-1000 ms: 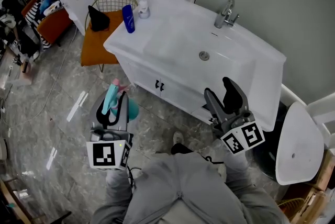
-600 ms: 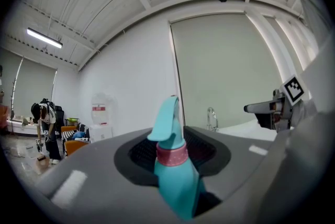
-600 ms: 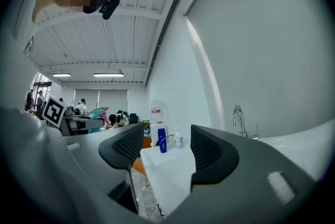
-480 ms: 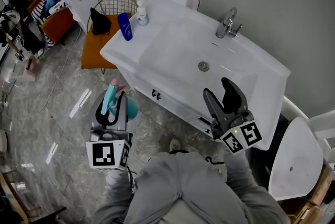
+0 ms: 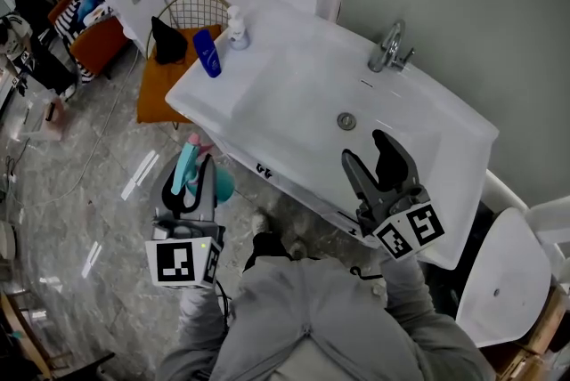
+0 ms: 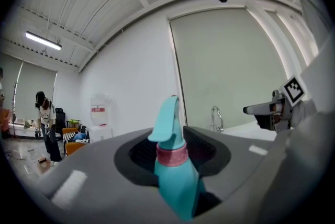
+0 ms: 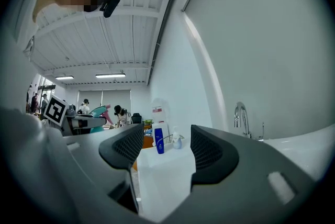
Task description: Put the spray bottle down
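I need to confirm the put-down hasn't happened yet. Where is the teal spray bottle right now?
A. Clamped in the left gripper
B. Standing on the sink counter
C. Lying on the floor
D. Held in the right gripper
A: the left gripper view shows the spray bottle clamped between the jaws of the left gripper, while the right gripper is open with nothing between its jaws.

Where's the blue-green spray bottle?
Head view, lower left: the spray bottle is clamped in the left gripper, above the floor, just left of the sink counter.
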